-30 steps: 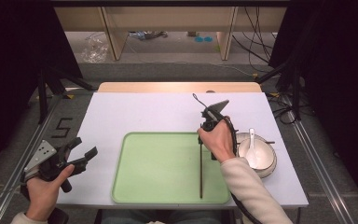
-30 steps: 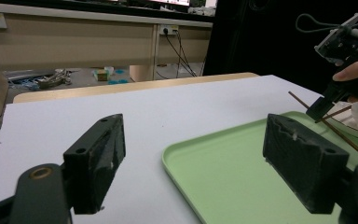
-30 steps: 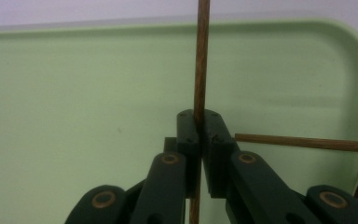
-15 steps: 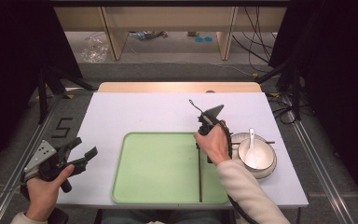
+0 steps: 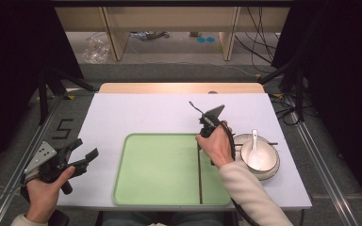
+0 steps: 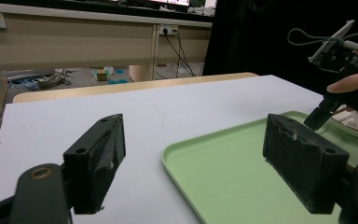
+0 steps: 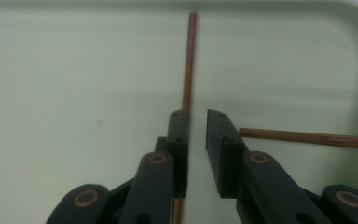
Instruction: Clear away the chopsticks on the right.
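A thin brown chopstick (image 5: 200,174) (image 7: 189,60) lies lengthwise on the green tray (image 5: 160,165), right of its middle. My right gripper (image 5: 201,140) (image 7: 197,116) points down at its far end. Its jaws have just been opening and stand a little apart. The stick runs along the inner face of the left jaw, and the other jaw is clear of it. A second chopstick (image 7: 307,137) lies crosswise to the right. My left gripper (image 5: 86,147) (image 6: 200,158) is open and empty over the table's left edge.
A white bowl (image 5: 268,167) with a white spoon (image 5: 254,143) in it stands right of the tray, close to my right hand. The white tabletop (image 5: 146,113) stretches behind the tray. Shelving and cables lie on the floor beyond the table.
My right hand has drifted slightly left and nearer with the chopstick, which now lies flat on the tray. The left hand has not moved.
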### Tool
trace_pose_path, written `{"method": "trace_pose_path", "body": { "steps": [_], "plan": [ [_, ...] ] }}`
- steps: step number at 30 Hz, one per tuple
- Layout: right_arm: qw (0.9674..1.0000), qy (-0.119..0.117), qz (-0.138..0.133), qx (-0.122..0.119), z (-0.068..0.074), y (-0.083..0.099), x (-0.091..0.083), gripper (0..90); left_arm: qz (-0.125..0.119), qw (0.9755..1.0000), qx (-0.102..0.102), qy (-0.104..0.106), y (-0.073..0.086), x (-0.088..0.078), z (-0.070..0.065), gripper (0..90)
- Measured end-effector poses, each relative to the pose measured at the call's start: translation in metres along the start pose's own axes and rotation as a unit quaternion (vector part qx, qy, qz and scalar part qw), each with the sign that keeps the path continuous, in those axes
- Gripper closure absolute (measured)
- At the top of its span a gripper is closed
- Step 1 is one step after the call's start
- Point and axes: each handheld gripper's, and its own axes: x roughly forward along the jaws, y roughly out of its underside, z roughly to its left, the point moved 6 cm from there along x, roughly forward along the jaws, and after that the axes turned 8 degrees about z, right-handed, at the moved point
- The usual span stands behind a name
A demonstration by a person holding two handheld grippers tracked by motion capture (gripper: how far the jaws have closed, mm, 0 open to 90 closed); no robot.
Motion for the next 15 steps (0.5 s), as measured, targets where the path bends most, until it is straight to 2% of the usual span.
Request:
{"method": "trace_pose_path", "body": {
  "steps": [1,3,4,5,6,7,8,9,10,11,12,13,14,15],
  "plan": [
    [1.0,0.001,-0.001,-0.004,0.002,0.001,-0.003,78.0,0.0,1.0,0.0,0.0,0.0,0.0,0.0,21.0],
    [0.9993,0.016,-0.015,-0.031,0.004,0.002,-0.011,75.4,0.0,1.0,0.0,0.0,0.0,0.0,0.0,21.0],
    [0.9966,0.031,-0.028,-0.071,0.004,0.001,-0.016,74.8,0.0,1.0,0.0,0.0,0.0,0.0,0.0,21.0],
    [0.9909,0.04,-0.039,-0.123,0.004,0.001,-0.02,72.7,-0.001,1.0,0.001,0.0,0.0,0.0,0.0,21.0],
    [0.981,0.056,-0.046,-0.18,0.002,0.0,-0.024,70.8,-0.001,1.0,0.0,0.0,0.0,0.0,0.0,21.0],
    [0.9611,0.086,-0.068,-0.253,-0.001,-0.004,-0.027,72.3,-0.001,1.0,0.0,0.0,0.0,0.0,0.0,21.0],
    [0.9378,0.107,-0.083,-0.32,-0.001,-0.005,-0.031,71.3,0.0,1.0,0.0,0.0,0.0,0.0,0.0,21.0],
    [0.9063,0.132,-0.093,-0.391,-0.001,-0.006,-0.035,69.0,0.0,1.0,0.0,0.0,0.0,0.0,0.0,21.0],
    [0.8721,0.163,-0.087,-0.453,-0.004,-0.006,-0.038,66.4,0.002,1.0,0.001,0.0,0.0,0.0,0.0,21.0],
    [0.8303,0.196,-0.071,-0.517,-0.008,-0.005,-0.04,63.5,0.002,1.0,0.001,-0.001,0.0,0.0,0.0,21.0],
    [0.8163,0.202,-0.062,-0.538,-0.01,-0.003,-0.04,62.8,0.002,1.0,0.002,0.0,0.0,0.0,0.0,20.9],
    [0.7885,0.21,-0.05,-0.576,-0.014,-0.004,-0.04,62.8,0.002,1.0,0.002,0.0,0.0,0.0,0.0,20.9],
    [0.7885,0.21,-0.05,-0.576,-0.014,-0.004,-0.04,62.8,0.002,1.0,0.002,0.0,0.0,0.0,0.0,20.9],
    [0.7713,0.223,-0.022,-0.596,-0.023,-0.001,-0.037,61.7,-0.001,1.0,0.003,-0.003,0.0,0.0,0.0,20.9]
  ]
}}
